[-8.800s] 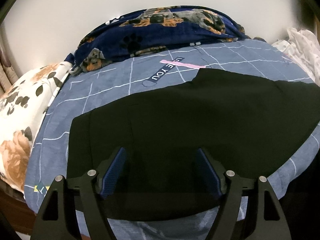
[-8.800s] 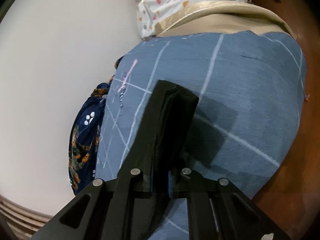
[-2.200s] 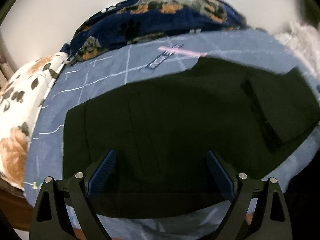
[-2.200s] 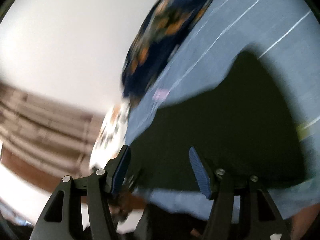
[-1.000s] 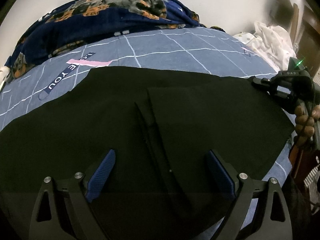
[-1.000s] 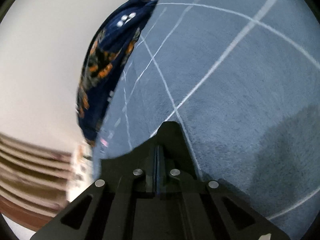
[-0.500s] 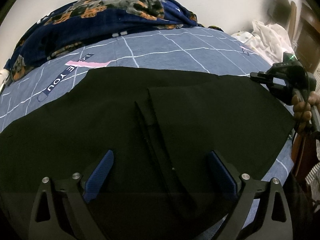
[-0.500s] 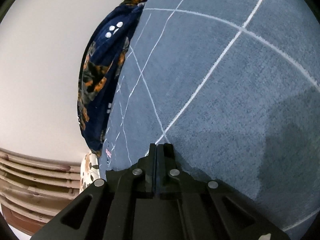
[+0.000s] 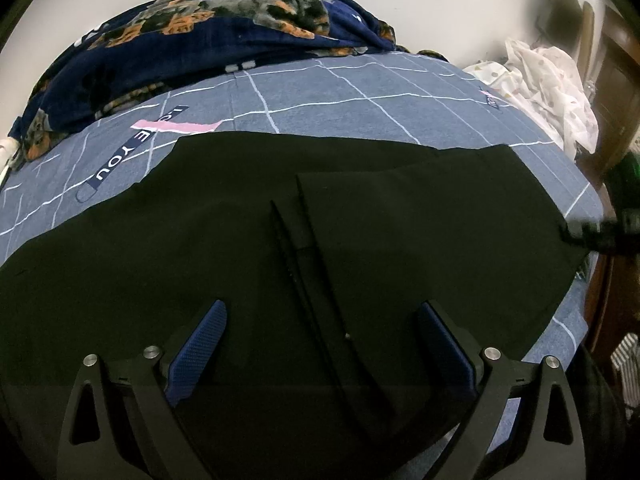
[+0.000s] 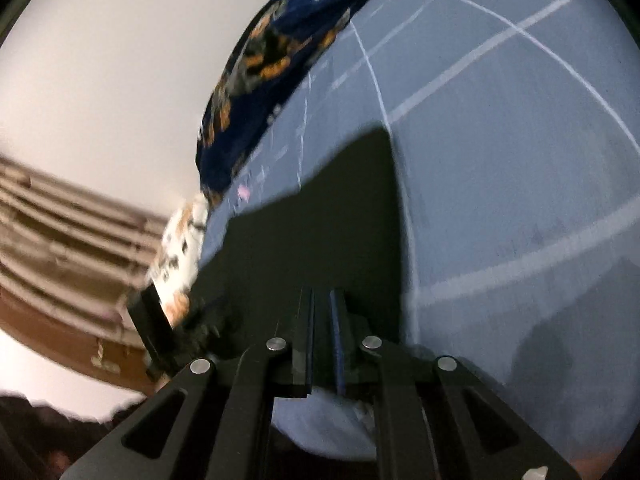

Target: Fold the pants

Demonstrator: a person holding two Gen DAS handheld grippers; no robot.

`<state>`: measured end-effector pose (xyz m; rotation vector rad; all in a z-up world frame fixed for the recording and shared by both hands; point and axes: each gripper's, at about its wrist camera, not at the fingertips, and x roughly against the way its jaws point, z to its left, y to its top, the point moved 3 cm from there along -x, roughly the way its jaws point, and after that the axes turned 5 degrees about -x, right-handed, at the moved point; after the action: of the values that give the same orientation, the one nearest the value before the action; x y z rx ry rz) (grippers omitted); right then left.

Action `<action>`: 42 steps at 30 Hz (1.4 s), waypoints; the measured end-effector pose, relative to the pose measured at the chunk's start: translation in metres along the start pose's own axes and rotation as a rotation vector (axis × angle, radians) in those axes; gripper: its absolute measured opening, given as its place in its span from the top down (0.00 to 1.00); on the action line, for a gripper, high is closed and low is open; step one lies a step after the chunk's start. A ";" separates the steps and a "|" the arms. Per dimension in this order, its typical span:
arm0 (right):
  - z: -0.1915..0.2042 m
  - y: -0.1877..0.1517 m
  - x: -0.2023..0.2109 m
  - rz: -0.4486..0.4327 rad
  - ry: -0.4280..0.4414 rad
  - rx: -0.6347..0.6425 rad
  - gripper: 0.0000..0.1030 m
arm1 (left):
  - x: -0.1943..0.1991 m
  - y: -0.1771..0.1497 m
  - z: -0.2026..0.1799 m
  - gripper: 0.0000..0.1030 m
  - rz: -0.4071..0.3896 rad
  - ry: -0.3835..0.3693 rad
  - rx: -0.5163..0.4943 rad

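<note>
Black pants (image 9: 248, 248) lie flat on a blue checked bedsheet (image 9: 360, 96), with one end folded over the middle so its edge runs down the centre. My left gripper (image 9: 320, 320) is open and empty, low over the near edge of the pants. My right gripper (image 10: 322, 300) is shut on the right-hand fold edge of the pants (image 10: 320, 216). It shows blurred at the right edge of the left wrist view (image 9: 592, 236).
A navy dog-print blanket (image 9: 208, 40) is bunched along the far side by the white wall. White spotted cloth (image 9: 548, 80) lies at the far right corner. A floral pillow (image 10: 180, 248) is at the left end. Brown wooden bed frame runs along the right.
My right gripper has dropped lower and nearer along the right edge of the pants, still shut on the cloth. My left gripper has stayed open and hardly moved.
</note>
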<state>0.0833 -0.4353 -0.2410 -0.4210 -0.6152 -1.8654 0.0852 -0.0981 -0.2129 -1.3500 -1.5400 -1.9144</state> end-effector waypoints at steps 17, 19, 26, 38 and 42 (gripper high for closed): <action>0.061 -0.002 0.026 -0.075 0.026 0.159 0.89 | 0.032 0.008 0.017 0.05 -0.060 -0.034 0.062; 0.089 -0.004 0.017 -0.061 0.040 0.216 0.89 | 0.053 0.011 0.030 0.05 -0.110 -0.031 0.088; 0.161 -0.019 -0.047 0.023 0.163 0.272 0.71 | 0.117 -0.012 0.118 0.05 -0.152 0.040 0.226; 0.167 -0.051 -0.114 0.162 0.127 0.241 0.69 | 0.173 -0.151 0.290 0.20 -0.007 -0.041 0.685; 0.176 -0.058 -0.124 0.182 0.108 0.255 0.68 | 0.148 -0.158 0.283 0.20 -0.014 -0.185 0.706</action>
<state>0.0737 -0.2212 -0.1810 -0.2006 -0.7067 -1.6015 0.0244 0.2525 -0.1916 -1.1938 -2.0415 -1.0799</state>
